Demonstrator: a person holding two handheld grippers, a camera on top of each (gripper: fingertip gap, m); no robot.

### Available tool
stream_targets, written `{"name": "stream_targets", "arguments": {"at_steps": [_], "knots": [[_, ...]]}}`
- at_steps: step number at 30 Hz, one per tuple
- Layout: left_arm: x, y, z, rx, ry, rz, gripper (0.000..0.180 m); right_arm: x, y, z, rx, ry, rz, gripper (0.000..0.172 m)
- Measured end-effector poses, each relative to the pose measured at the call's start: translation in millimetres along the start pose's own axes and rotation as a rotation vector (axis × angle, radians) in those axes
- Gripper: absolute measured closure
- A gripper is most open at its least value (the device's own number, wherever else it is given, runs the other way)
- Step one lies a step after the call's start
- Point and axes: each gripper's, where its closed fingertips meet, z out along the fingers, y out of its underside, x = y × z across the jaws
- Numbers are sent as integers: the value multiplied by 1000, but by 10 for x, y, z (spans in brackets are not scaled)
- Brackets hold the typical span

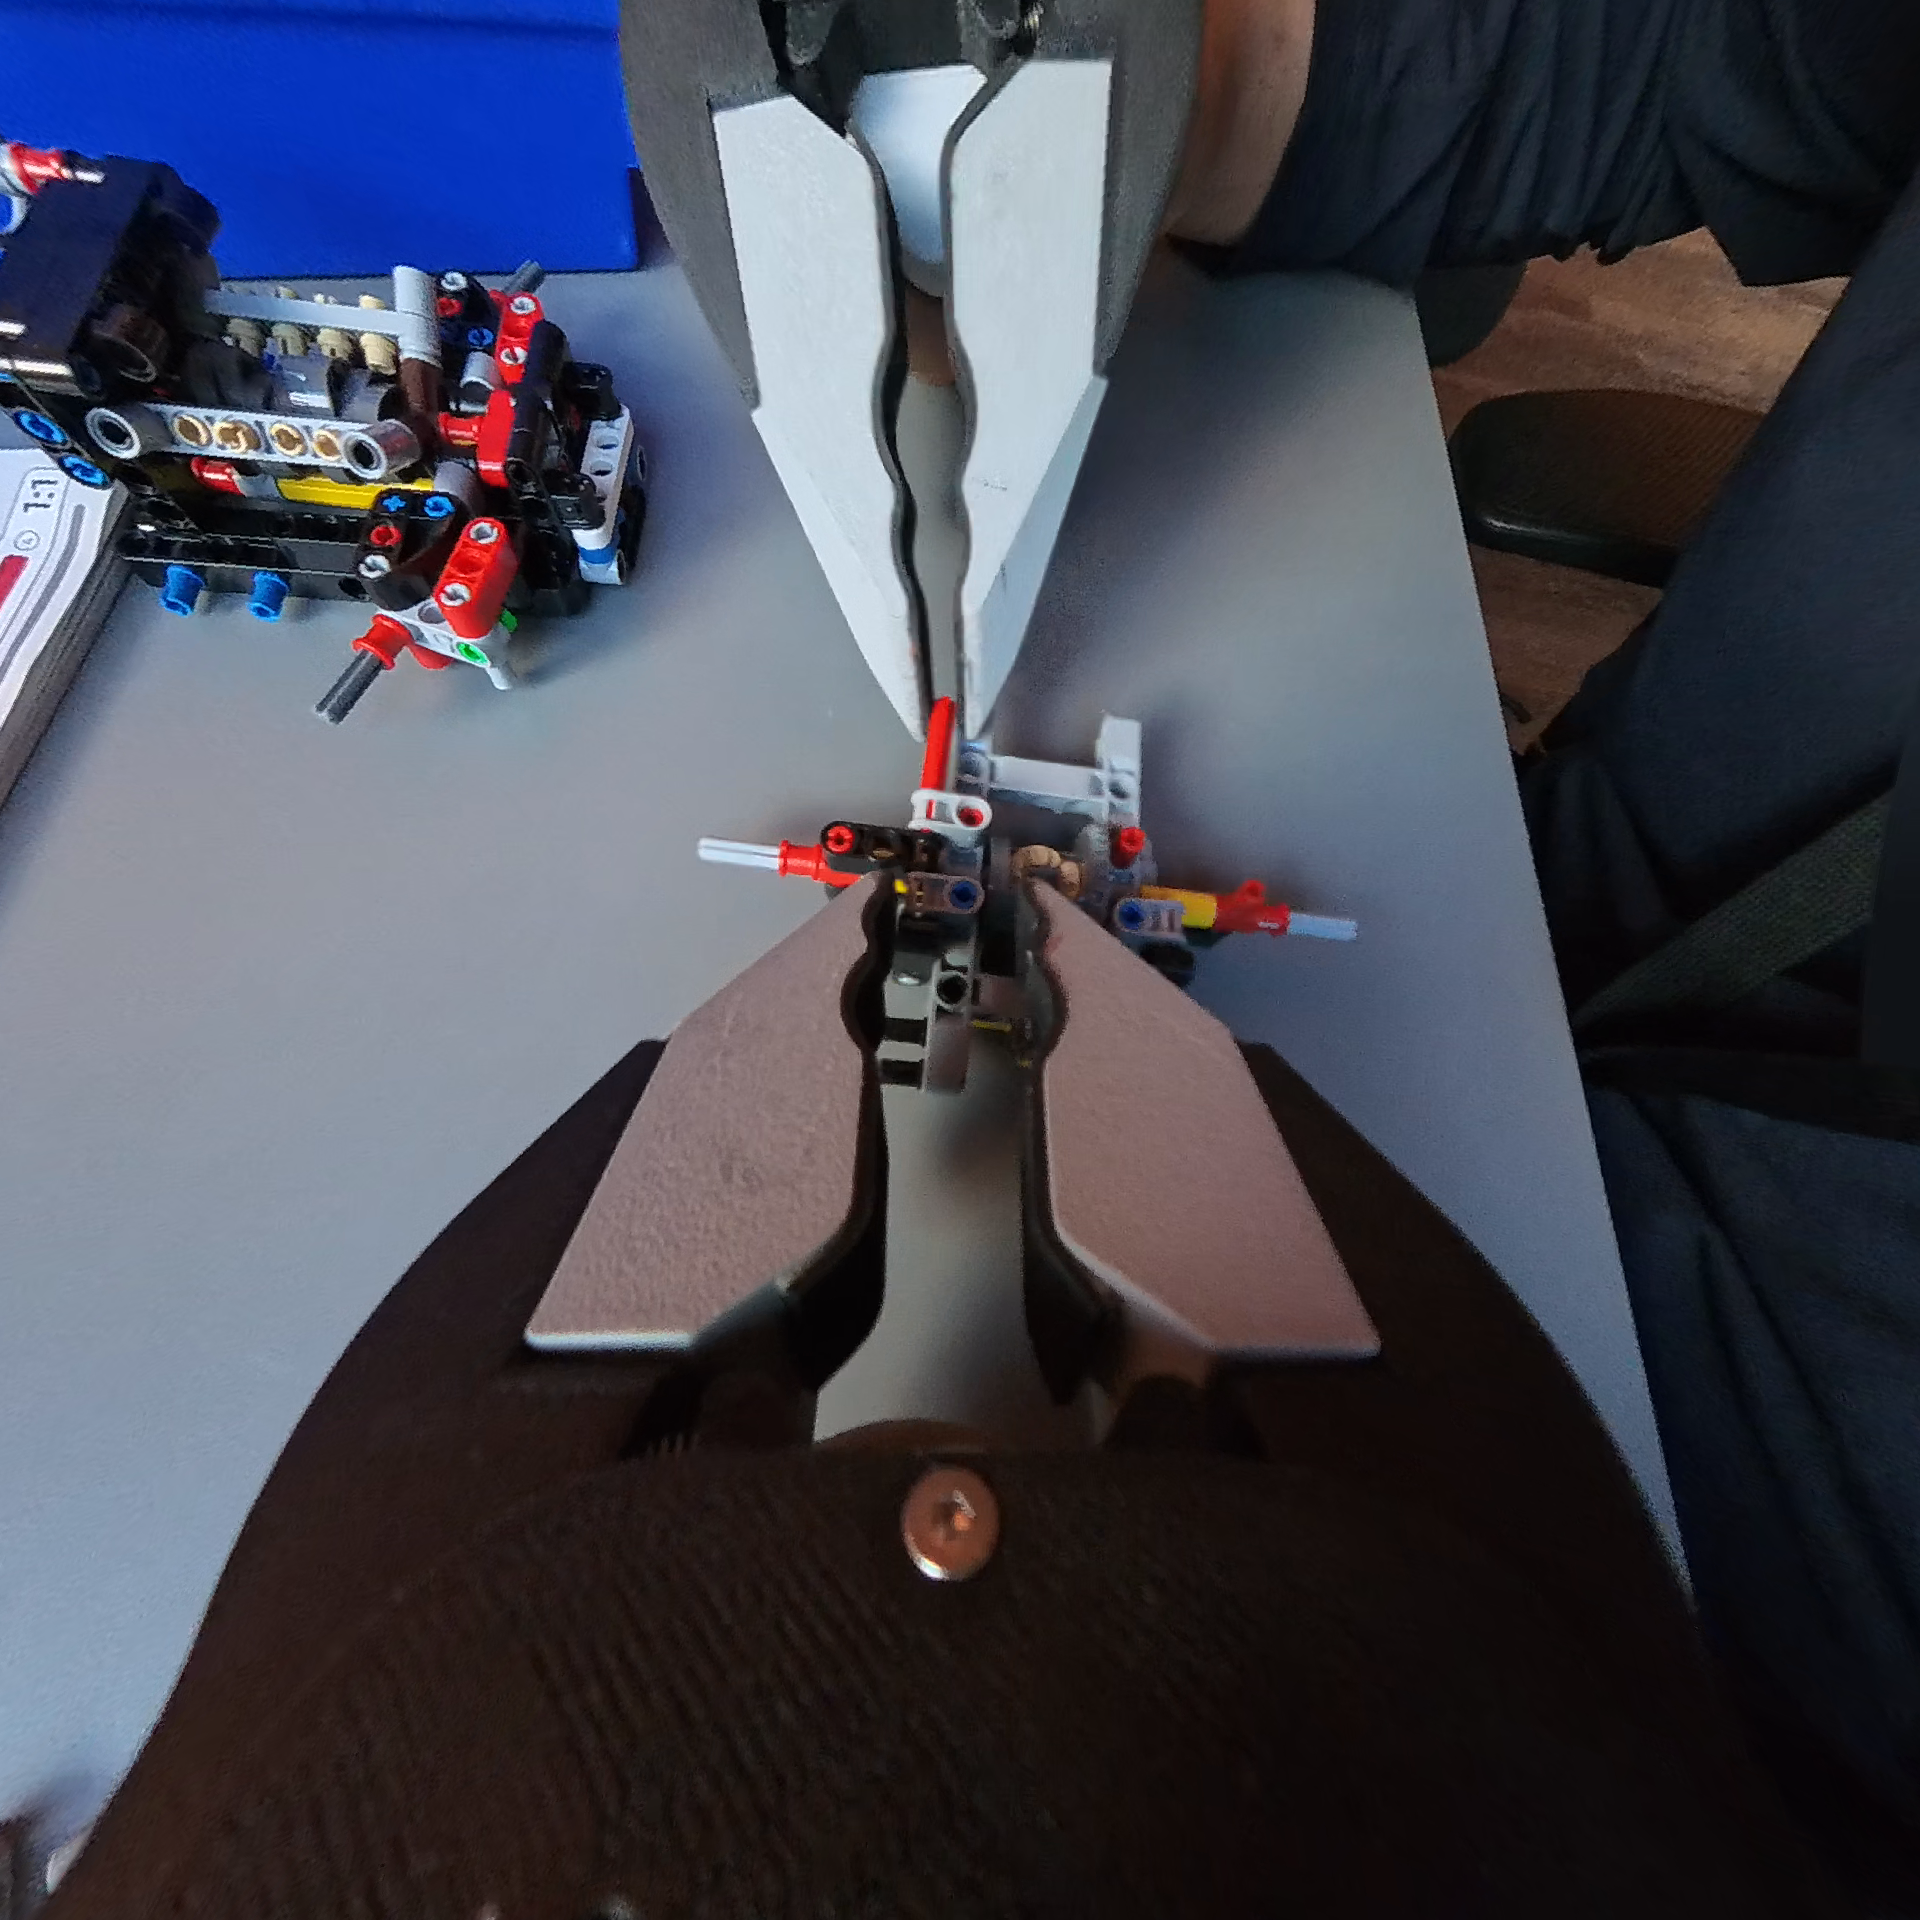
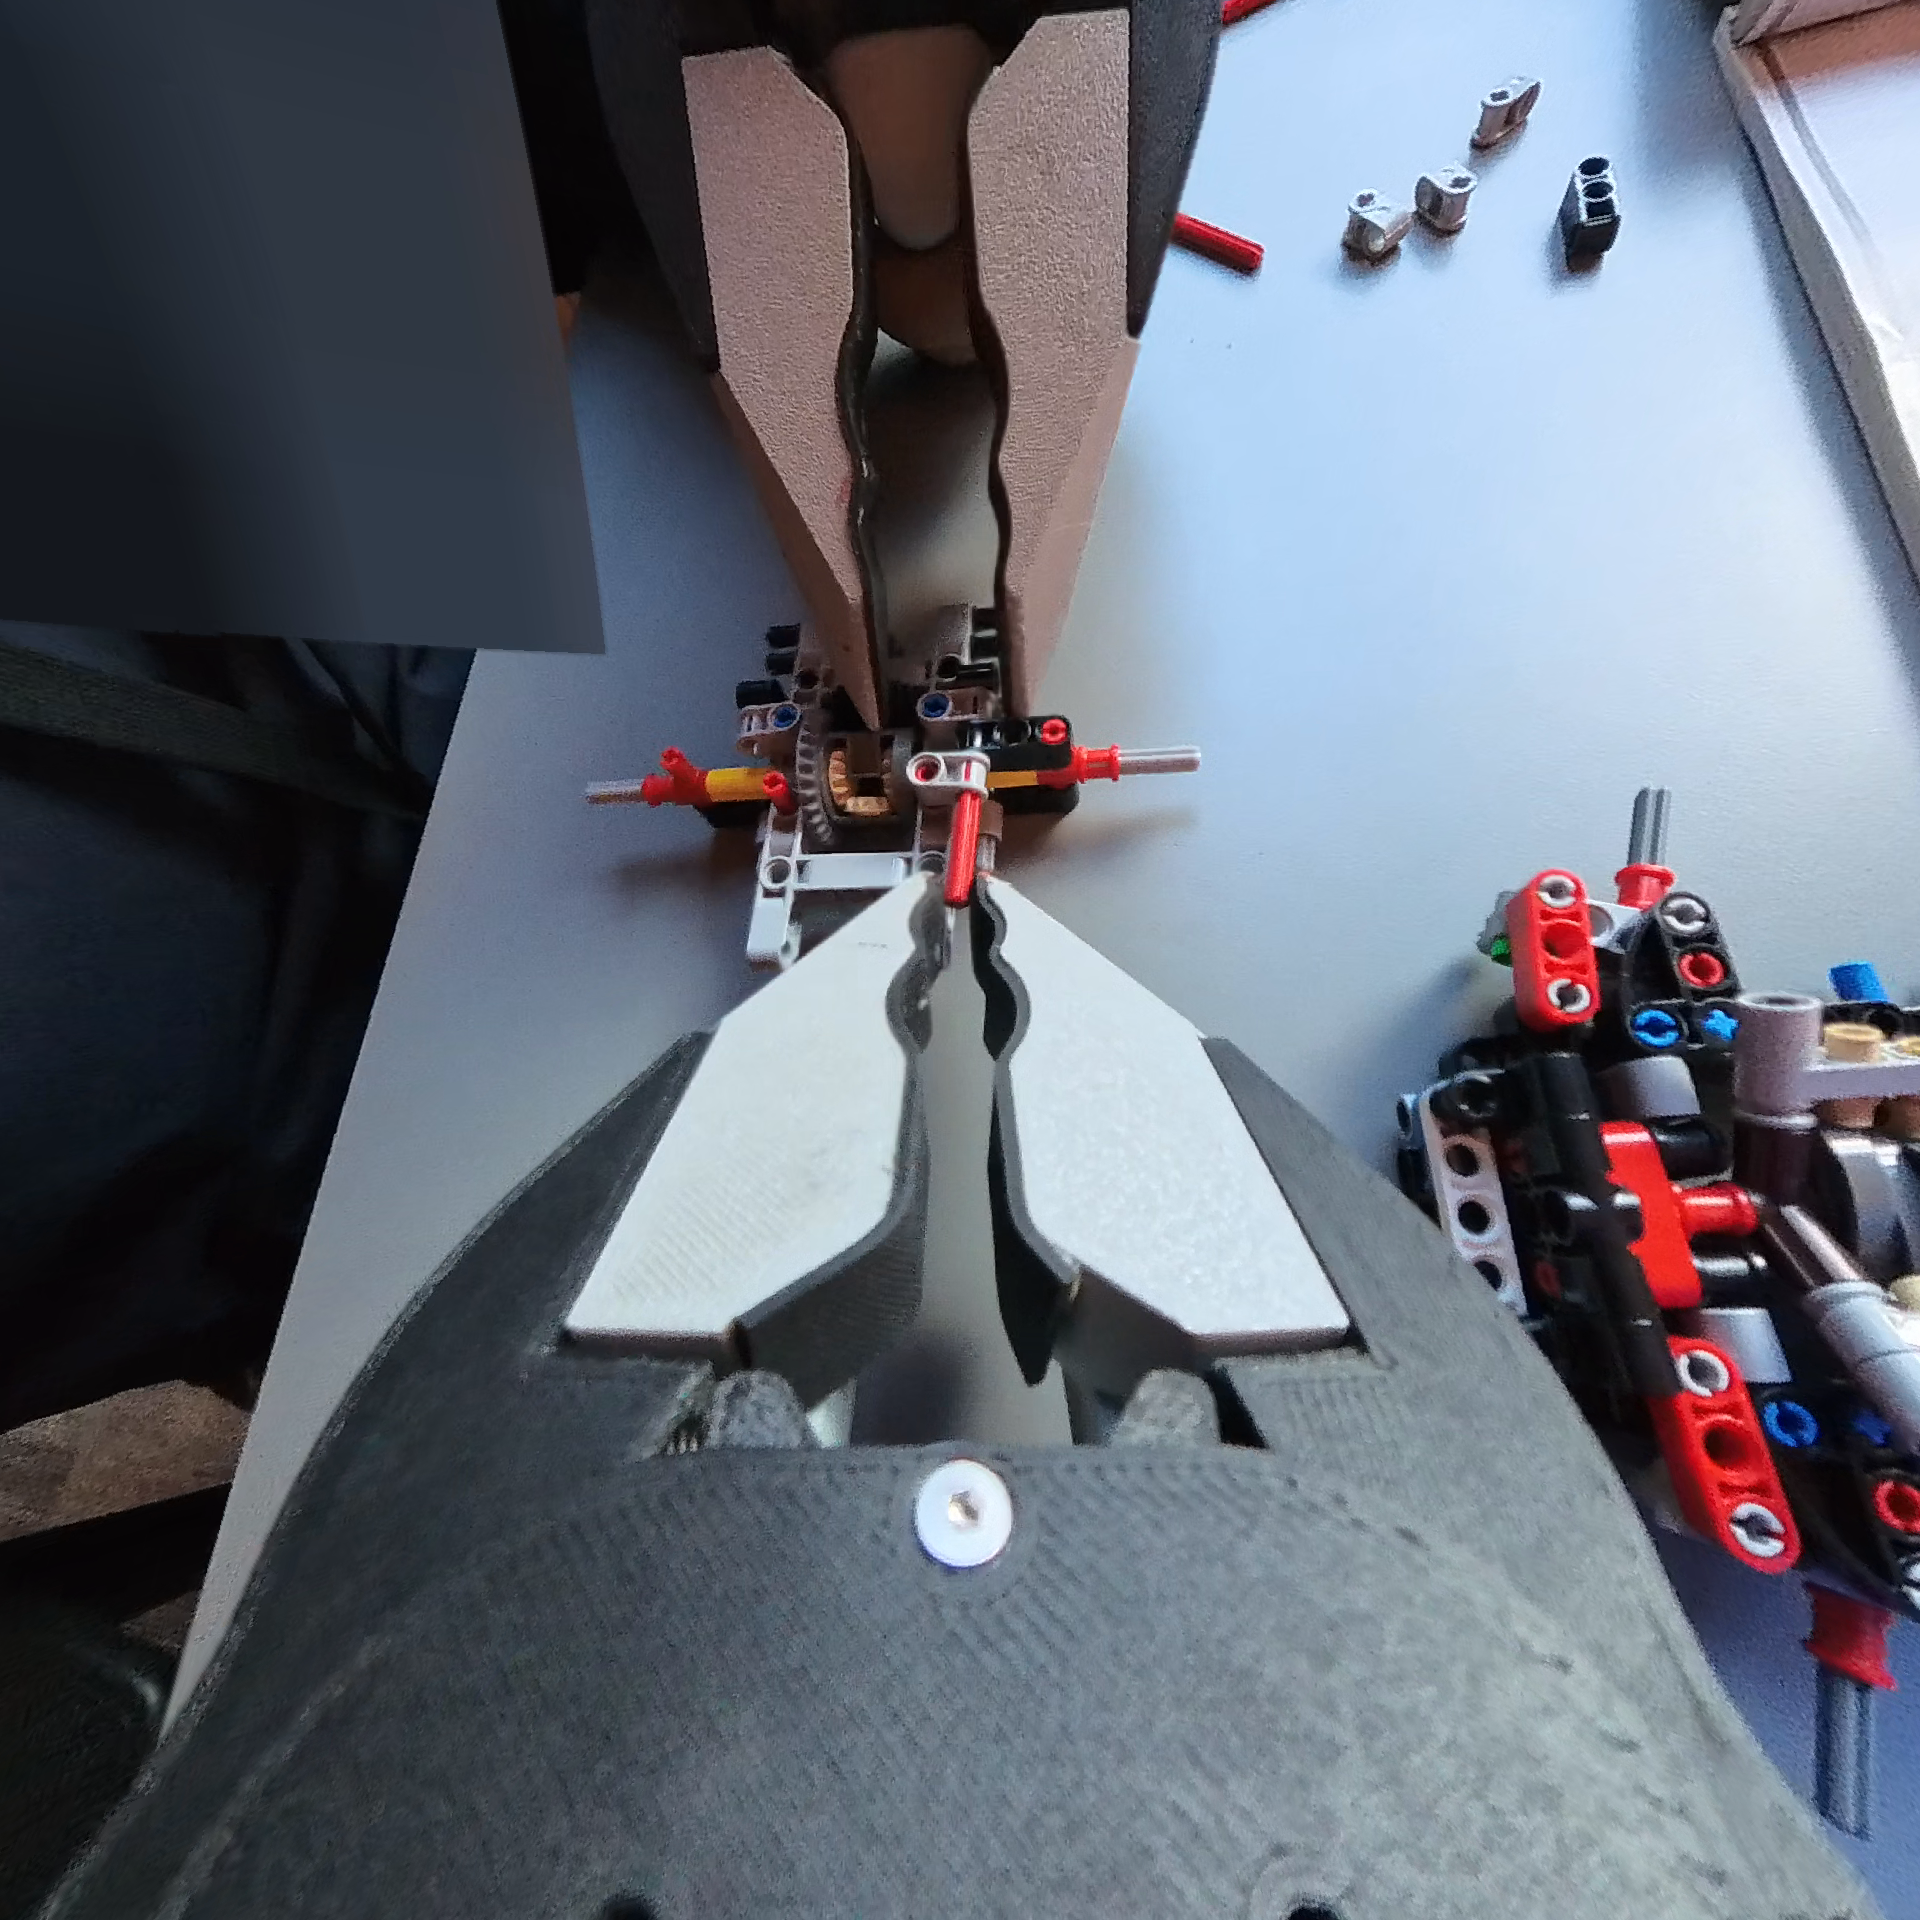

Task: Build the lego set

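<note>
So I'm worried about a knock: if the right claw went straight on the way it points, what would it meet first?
The right claw is pinching a red rod; straight on it would probably meet the small brick assembly first, then the left claw beyond.

The right gripper (image 2: pixel 961 902) comes up from the bottom of the frame. Its grey fingertips pinch the end of a thin red stick (image 2: pixel 966 844) that pokes out of a small brick model (image 2: pixel 883 779) in the middle. The brown left gripper (image 2: pixel 940 717) reaches down from the top and squeezes that model. They sit on a grey table (image 2: pixel 1351 623). A bigger brick model (image 2: pixel 1683 1195) sits at the right edge. Small loose pieces (image 2: pixel 1444 197) lie at the upper right.
</note>
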Motion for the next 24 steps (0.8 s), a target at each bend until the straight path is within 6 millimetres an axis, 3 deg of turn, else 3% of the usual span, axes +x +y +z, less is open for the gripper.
{"name": "stream_targets", "arguments": {"at_steps": [10, 20, 24], "knots": [[1, 37, 13, -12, 25, 4, 168, 24, -1, -1, -52, 34, -76, 171], [24, 40, 13, -24, 106, -21, 169, -36, -19, 7, -77, -99, -190, 171], [27, 41, 14, -30, 119, -20, 169, 6, -40, 11, -107, -77, -213, 171]]}}
